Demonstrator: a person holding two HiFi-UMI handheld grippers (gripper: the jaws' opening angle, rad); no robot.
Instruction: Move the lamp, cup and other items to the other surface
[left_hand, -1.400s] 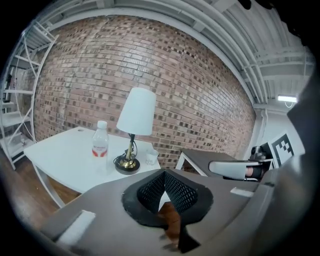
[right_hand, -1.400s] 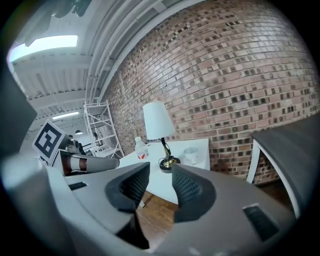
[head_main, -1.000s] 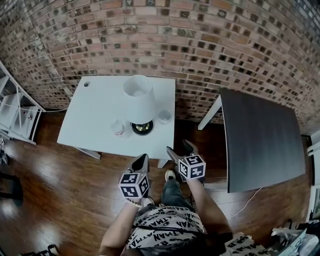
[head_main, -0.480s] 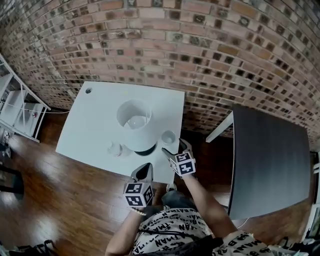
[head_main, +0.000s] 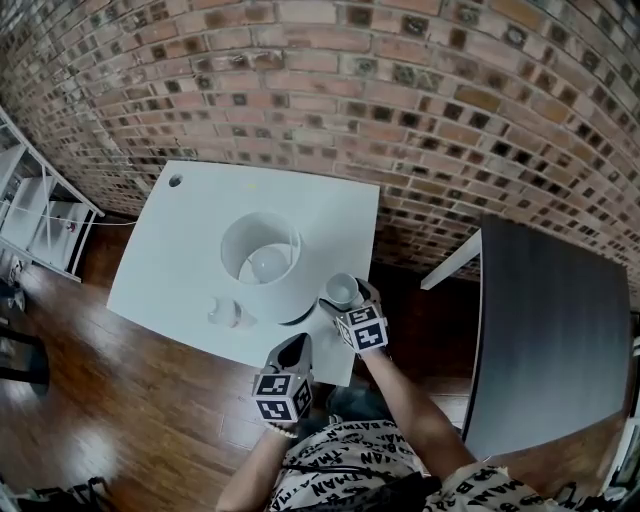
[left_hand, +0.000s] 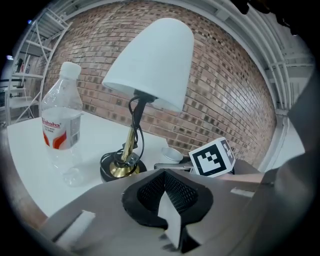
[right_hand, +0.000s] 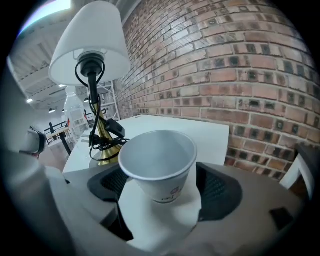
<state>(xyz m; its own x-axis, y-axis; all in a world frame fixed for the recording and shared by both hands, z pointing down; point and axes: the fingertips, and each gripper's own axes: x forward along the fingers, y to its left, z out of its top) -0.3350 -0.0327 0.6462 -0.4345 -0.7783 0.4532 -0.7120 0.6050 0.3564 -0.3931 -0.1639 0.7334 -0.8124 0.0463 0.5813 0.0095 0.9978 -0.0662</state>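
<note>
Entry: approach to the cup.

Change since a second ago: both claws have come forward and down from over the floor to the near edge of the white worktop. The right claw has just been opening and now stands wide, with the cup upright between its pads. There is a gap on each side and we see no pad pressing yet. The left claw hangs just short of the worktop edge, its pads drawn together on nothing, pointing toward the lamp.

Reading: we judge the cup is the first item to go and the grasp is set up but not closed. Lamp, cup and bottle all remain on the white worktop, and the dark worktop to the right carries none of them.

Writing:
- The bottle label has red lettering that looks like "Bahaha", but we are not certain of it.
- The cup has a small mark and a line of print near the base, too small to read.
- The person's top has "BATMAN" repeated.
- The claw cubes carry black-and-white square markers and no text.
</note>
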